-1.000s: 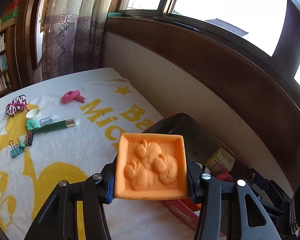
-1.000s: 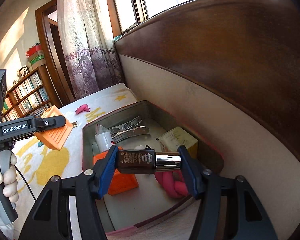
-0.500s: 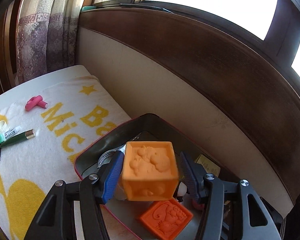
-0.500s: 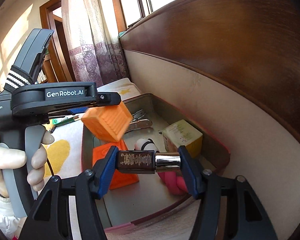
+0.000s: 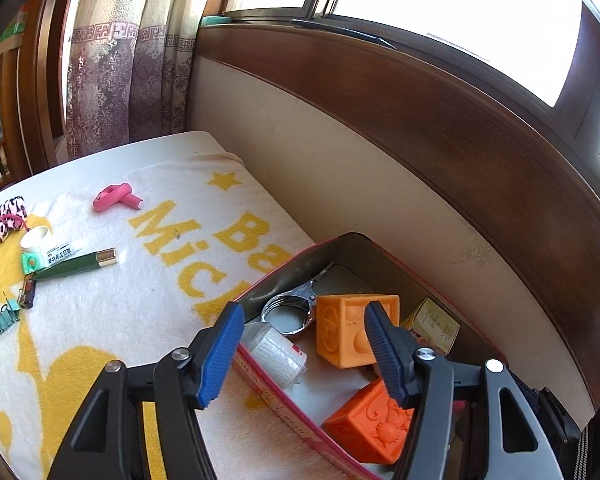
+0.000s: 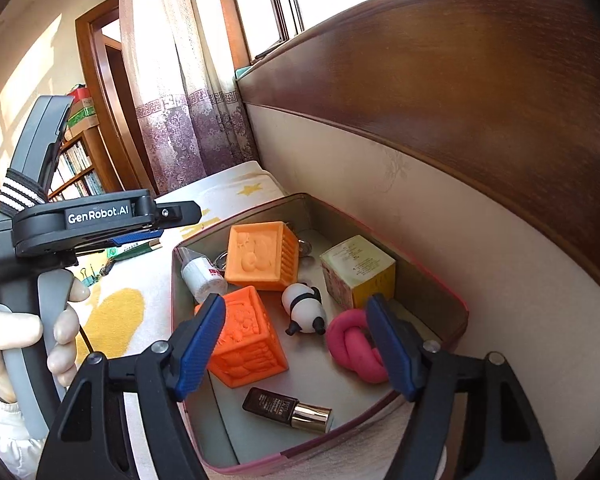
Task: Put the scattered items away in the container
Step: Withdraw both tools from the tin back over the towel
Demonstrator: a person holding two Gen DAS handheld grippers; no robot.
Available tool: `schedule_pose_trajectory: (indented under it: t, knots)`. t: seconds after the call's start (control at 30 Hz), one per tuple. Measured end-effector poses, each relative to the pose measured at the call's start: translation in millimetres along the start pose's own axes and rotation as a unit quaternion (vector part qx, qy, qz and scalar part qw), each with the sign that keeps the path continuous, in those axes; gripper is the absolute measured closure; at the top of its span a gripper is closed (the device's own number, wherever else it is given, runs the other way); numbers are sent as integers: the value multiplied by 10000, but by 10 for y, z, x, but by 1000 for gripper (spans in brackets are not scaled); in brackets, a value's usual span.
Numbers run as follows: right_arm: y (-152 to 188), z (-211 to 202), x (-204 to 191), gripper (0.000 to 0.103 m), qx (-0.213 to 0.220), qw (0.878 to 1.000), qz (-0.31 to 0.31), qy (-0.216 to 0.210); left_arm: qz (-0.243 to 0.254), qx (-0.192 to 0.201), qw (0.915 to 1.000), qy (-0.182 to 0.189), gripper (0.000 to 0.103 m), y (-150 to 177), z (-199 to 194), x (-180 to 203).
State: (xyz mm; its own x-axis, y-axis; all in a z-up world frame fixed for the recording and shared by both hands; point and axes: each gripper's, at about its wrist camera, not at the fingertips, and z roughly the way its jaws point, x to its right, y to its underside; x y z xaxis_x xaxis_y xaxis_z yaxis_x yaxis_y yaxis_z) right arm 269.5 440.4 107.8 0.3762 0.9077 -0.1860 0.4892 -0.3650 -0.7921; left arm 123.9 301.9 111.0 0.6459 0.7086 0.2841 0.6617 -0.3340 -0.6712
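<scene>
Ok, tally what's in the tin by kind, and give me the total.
Blocks: 2, pale orange block, deep orange block
Bottles: 2, white bottle, brown bottle
Panda toy: 1
Pink knot: 1
Cardboard box: 1
Metal clamp: 1
Total: 8

Between the right jaws, the tin [image 6: 440,280] looks dull grey metal; the cubes [image 6: 246,336] matt embossed rubber; the bottle [image 6: 288,404] glossy with a shiny metallic cap; left of the left jaws, the towel [image 5: 112,304] nubby cloth.
</scene>
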Motion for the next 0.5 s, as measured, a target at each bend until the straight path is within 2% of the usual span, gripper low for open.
schedule_pose_trajectory:
  t: [0.03, 0.2, 0.5]
  knots:
    - [4, -15, -27, 23, 22, 10000, -2, -2, -22, 64, 10000, -40, 29, 7, -41, -44]
    - [-20, 26, -215, 23, -44, 9998, -126, -116, -198, 199, 9993, -227, 29, 28, -197, -320]
    - [-36, 126, -915, 23, -51, 9955, -683, -657, -674, 330, 9938, -825, 29, 109, -512, -1044]
